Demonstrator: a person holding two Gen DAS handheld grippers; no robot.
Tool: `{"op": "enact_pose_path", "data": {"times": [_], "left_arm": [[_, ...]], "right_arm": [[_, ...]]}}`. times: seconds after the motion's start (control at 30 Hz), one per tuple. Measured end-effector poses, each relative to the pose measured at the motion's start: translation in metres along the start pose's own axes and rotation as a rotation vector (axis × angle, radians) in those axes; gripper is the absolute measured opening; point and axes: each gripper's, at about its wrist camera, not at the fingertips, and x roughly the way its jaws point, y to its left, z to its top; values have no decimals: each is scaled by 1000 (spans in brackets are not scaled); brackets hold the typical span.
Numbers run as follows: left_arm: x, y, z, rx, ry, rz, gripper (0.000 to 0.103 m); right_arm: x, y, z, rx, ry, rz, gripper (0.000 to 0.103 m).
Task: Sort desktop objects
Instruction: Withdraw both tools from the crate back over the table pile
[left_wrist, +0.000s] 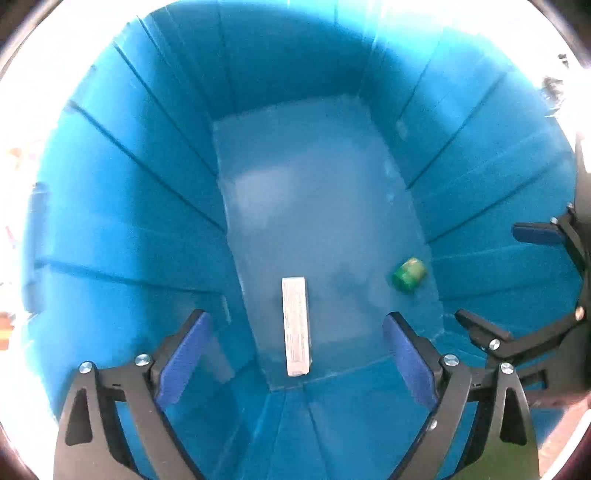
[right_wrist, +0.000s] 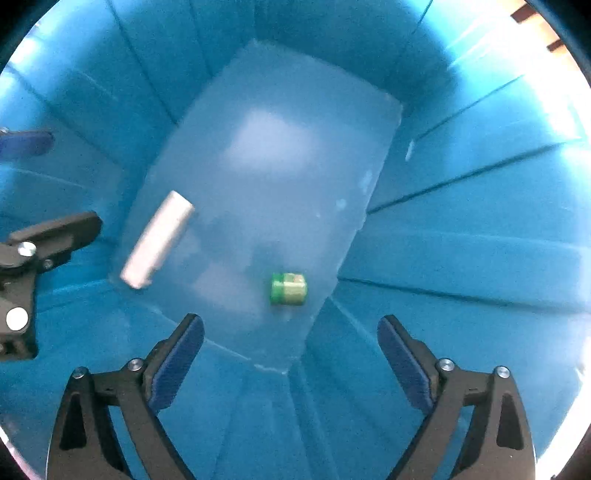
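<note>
1. Looking down into a blue bin (left_wrist: 122, 206), both grippers hang just above its floor with two small things lying on it: a long white box (left_wrist: 295, 326) with fine print on its face, and a small green container (left_wrist: 408, 275) lying on its side.
2. The left gripper (left_wrist: 295, 354) has its jaws spread wide and holds nothing; the white box lies lengthwise between them, one end close to the near corner of the floor.
3. The right gripper (right_wrist: 290, 356) is likewise spread and empty, with the green container (right_wrist: 289, 289) just ahead of its fingertips, near the floor's right edge.
4. Both items look light. The white box (right_wrist: 157, 240) seems stiff, probably cardboard, best pinched across its narrow sides near the middle. The green container looks hard and smooth and, being round, could roll; I would grip across its flat ends or squarely on its body.
5. The bin's ribbed walls slope inward and crowd the floor, so sideways room is tight. The two grippers sit near each other, and straight up looks like the freest way out.
</note>
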Motion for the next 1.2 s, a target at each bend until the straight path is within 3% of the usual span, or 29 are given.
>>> {"op": "enact_pose_path", "data": {"times": [0.1, 0.27, 0.47, 0.6, 0.8, 0.97, 1.2], "left_arm": [[-48, 20, -10, 1, -174, -4, 95], [-111, 34, -65, -56, -475, 20, 95], [-151, 68, -134, -161, -692, 119, 95], [-162, 92, -177, -232, -741, 190, 95], [-168, 150, -239, -349, -747, 220, 95], [-167, 208, -306, -449, -725, 250, 95], [-150, 305, -422, -573, -651, 322, 95]], "right_arm": [[-25, 16, -11, 20, -136, 36, 100], [-77, 34, -42, 46, -391, 49, 102], [-114, 82, -70, 4, -594, 32, 103], [-121, 119, -76, -27, -689, 51, 103], [-122, 188, -75, -80, -767, 136, 103], [-125, 260, -73, -120, -797, 205, 103], [-114, 371, -79, -131, -825, 229, 103]]}}
